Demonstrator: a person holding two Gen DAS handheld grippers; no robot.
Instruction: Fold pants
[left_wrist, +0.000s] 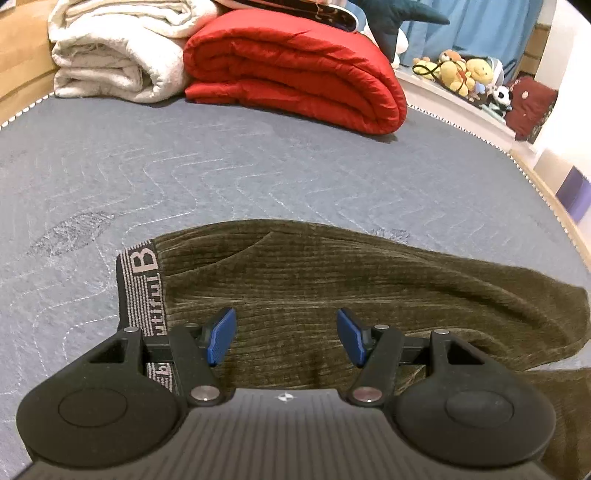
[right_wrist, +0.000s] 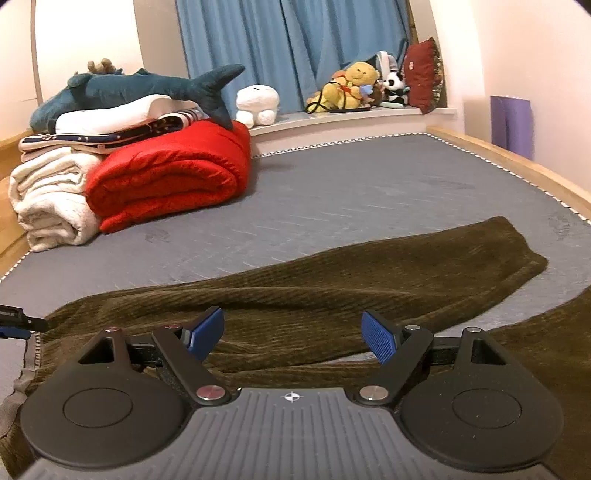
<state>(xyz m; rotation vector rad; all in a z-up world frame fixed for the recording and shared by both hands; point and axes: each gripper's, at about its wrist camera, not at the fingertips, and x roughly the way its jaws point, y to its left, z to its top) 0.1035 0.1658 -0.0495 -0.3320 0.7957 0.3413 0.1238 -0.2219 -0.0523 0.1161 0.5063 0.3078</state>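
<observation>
pants (right_wrist: 369, 280) nearer leg cut off at right edge, waistband (left_wrist: 142, 291) lettering partly hidden

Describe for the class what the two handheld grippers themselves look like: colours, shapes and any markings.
The left gripper and right gripper look identical: a grey ribbed body with a small white crosshair mark, two round black discs at the sides, black linkage arms with silver rivets, and two blue fingers with ribbed pads. No cables, sleeves or hands show.

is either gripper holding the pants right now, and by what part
Nothing is held. The left gripper and right gripper are both open above the pants, with no cloth between their fingers.
</observation>
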